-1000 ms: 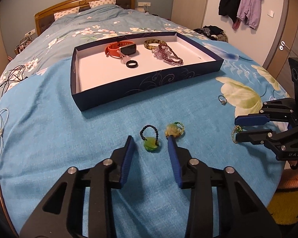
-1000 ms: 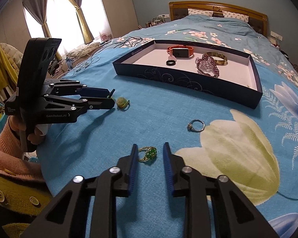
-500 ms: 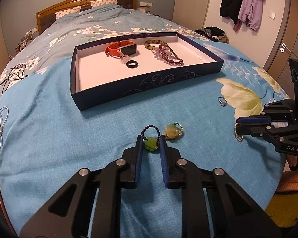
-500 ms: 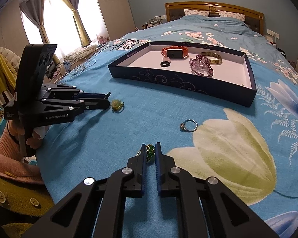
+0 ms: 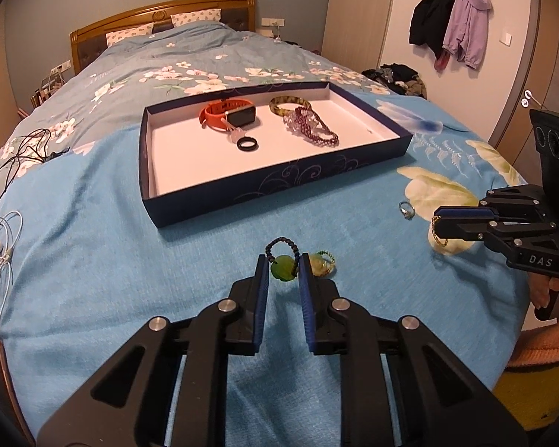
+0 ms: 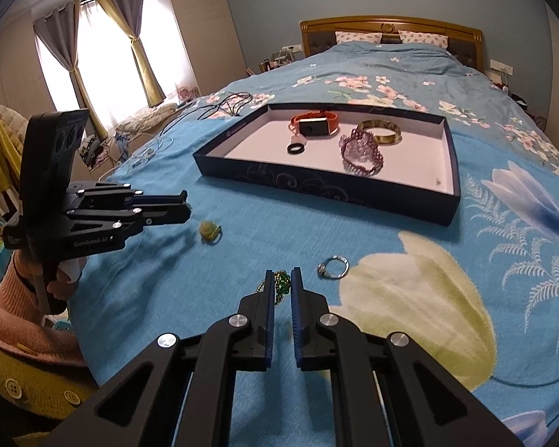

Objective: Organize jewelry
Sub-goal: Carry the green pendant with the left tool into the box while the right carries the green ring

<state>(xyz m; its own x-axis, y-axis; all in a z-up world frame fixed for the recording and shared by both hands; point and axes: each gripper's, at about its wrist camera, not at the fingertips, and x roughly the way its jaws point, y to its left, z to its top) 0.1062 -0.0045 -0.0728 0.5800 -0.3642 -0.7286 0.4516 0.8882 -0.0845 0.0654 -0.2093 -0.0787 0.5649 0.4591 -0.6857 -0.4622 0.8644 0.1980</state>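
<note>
The left gripper (image 5: 283, 268) has its fingers clenched on a green pendant (image 5: 282, 269) on the bed (image 5: 93, 246). The right gripper (image 6: 280, 283) grasps a green ring (image 6: 281, 284) near the tray (image 6: 328, 190).

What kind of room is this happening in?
Almost certainly a home bedroom. The work is done on a bed with a blue flowered bedspread and a wooden headboard; curtains hang at a window, and jackets hang on a wall hook.
</note>
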